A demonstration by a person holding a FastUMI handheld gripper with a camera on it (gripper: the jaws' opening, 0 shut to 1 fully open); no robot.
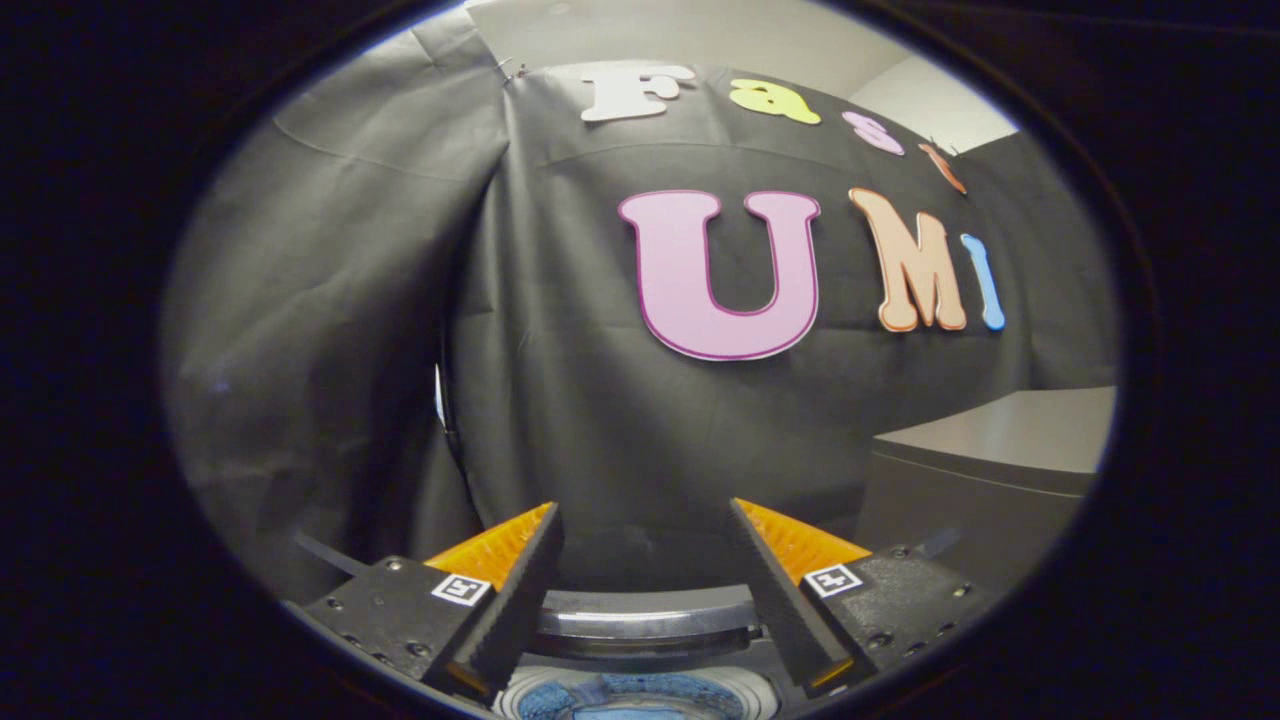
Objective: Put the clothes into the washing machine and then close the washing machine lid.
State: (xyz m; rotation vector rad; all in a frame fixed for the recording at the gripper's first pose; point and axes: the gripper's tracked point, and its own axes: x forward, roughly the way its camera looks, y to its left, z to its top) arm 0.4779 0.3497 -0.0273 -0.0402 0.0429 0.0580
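Note:
My gripper (pixel 645 525) is open, its two fingers spread wide with nothing between them, held up facing the black cloth wall. Below and between the fingers lies the round top opening of the washing machine (pixel 640 625), its grey rim curving under the fingers. Blue clothes (pixel 640 695) lie down inside the drum, partly hidden behind the finger bases. The lid is not distinguishable from the rim here.
A grey cabinet or box (pixel 990 460) stands to the right, just beyond the right finger. The black cloth wall (pixel 600 400) hangs close ahead, with a fold and a gap between two cloth panels to the left of the fingers.

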